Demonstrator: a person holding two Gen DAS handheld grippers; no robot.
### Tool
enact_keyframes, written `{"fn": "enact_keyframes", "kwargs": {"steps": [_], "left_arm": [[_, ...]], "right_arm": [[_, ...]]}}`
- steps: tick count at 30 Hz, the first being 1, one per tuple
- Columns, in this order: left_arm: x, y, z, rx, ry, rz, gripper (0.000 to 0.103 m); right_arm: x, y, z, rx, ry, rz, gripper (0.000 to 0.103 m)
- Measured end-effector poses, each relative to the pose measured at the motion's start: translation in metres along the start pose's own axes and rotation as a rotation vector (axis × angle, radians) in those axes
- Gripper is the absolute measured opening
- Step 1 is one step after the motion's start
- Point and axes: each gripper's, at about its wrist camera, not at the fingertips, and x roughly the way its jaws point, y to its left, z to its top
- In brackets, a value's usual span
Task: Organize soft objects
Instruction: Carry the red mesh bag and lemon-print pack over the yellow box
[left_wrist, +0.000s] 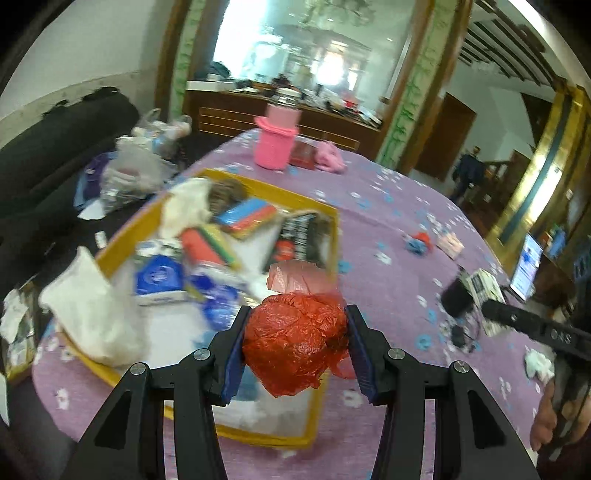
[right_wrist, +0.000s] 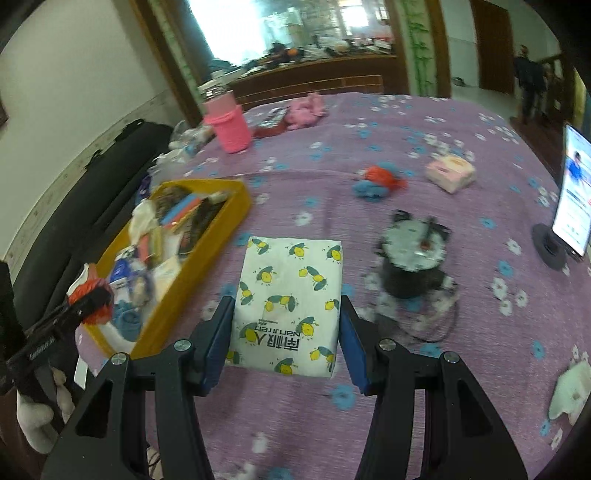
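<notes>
- The left gripper (left_wrist: 295, 345) has its blue pads pressed against both sides of a crumpled red plastic bag (left_wrist: 295, 343), holding it above the near end of a yellow tray (left_wrist: 325, 236).
- The yellow tray sits on a table under a purple flowered cloth (left_wrist: 388, 229). It is crowded with packets, a white cloth and sponges; motion blur makes most of them hard to tell apart.
- A pale pink bag (left_wrist: 295, 275) lies just behind the red one, partly hidden by it.
- The right gripper (right_wrist: 284, 332) clamps a white tissue pack printed with lemons (right_wrist: 290, 295) between its pads, held over the purple cloth beside the tray; the pack's near edge is hidden behind the fingers.
- In the right wrist view the left gripper shows at the left edge, mostly cut off, with the red bag at its tip.
- Farther back on the cloth stand a pink cup (right_wrist: 229, 129), a blue and red bundle (right_wrist: 376, 181) and a small tissue packet (right_wrist: 450, 173), well apart.
- A black reel-like object (right_wrist: 413, 258) is too blurred to identify.
- A lit screen (right_wrist: 574, 192) is cut off at the right edge.
</notes>
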Motion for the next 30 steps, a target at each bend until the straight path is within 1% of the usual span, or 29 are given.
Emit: {"fn": "enact_keyframes", "kwargs": {"steps": [5, 10, 20, 30], "left_arm": [[-0.006, 0.012, -0.002, -0.011, -0.019, 0.076, 0.048], [0.002, 0.02, -0.004, -0.018, -0.01, 0.118, 0.048], [0.03, 0.043, 0.002, -0.042, 0.04, 0.124, 0.048], [0.059, 0.06, 0.005, -0.065, 0.073, 0.109, 0.049]], "right_arm": [[0.01, 0.028, 0.0, -0.054, 0.016, 0.035, 0.053], [0.021, 0.05, 0.0, -0.094, 0.041, 0.06, 0.053], [0.046, 0.091, -0.004, -0.167, 0.098, 0.097, 0.053], [0.07, 0.12, -0.001, -0.217, 0.137, 0.117, 0.053]]}}
